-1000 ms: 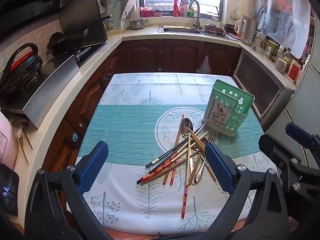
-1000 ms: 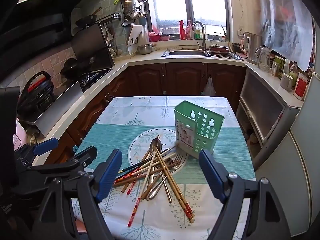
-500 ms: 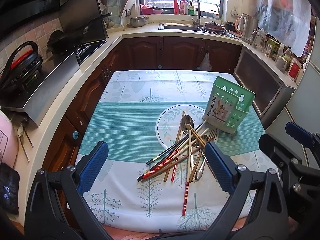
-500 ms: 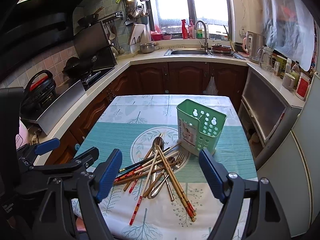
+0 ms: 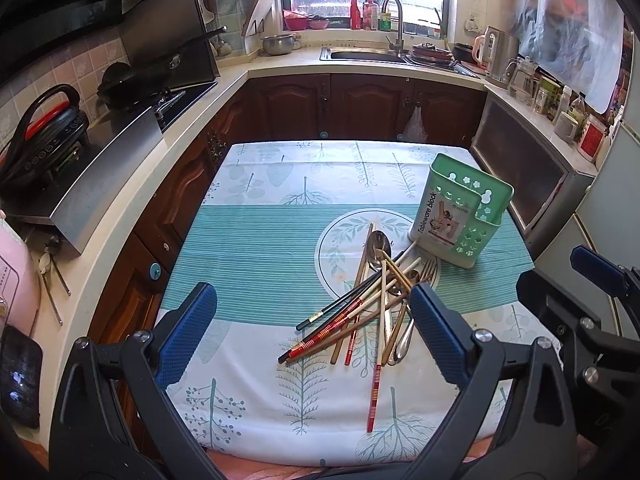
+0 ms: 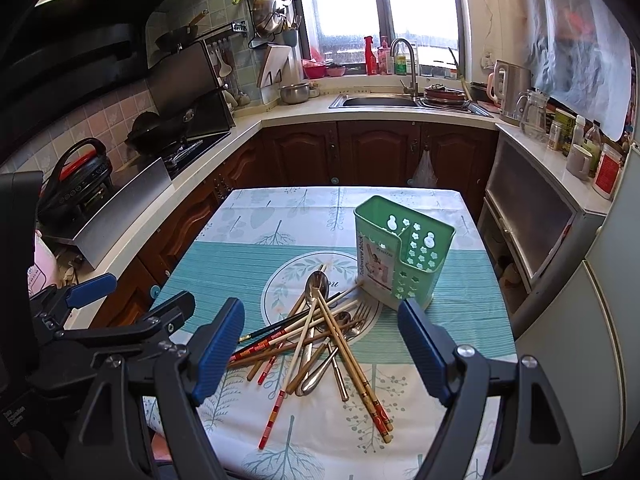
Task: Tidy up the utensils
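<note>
A pile of chopsticks, spoons and a fork lies crossed on the leaf-print tablecloth, partly over its round motif. A green perforated utensil holder stands upright just behind and to the right of the pile. My left gripper hovers above the near edge, open, nothing between its blue pads. In the right wrist view the same pile and the holder show. My right gripper is open and holds nothing, hanging over the pile's near side. One left gripper pad shows at the left.
The table is boxed in by kitchen counters: a stove and black grill on the left, a sink at the back, a kettle and jars on the right. A fridge stands close on the right.
</note>
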